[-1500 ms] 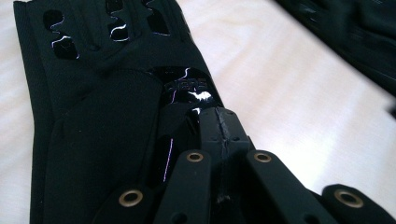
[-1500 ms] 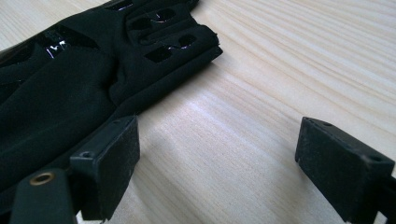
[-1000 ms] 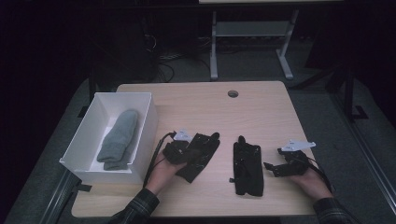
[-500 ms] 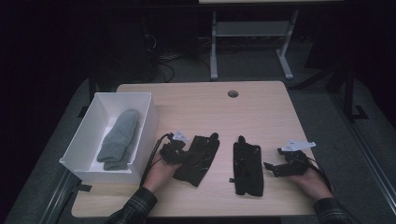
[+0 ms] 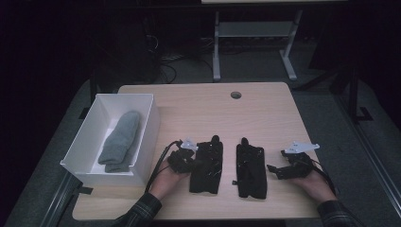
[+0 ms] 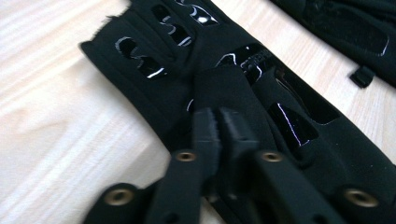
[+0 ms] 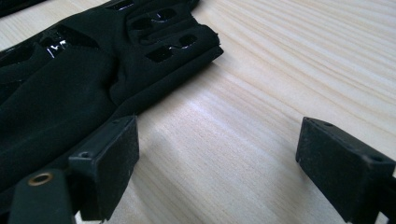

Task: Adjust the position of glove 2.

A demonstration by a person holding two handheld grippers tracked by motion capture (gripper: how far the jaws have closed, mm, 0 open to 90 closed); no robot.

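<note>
A white box at the left of the high view's bench holds a grey sock. At lower centre lie two black gloves. The left gripper pinches a fold of the left glove, which has straightened since a second ago. The right gripper, jaws spread, sits beside the right glove.

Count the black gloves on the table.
2. The left glove lies by the left gripper, pinched in its jaws; the right glove lies flat left of the open right gripper.
</note>
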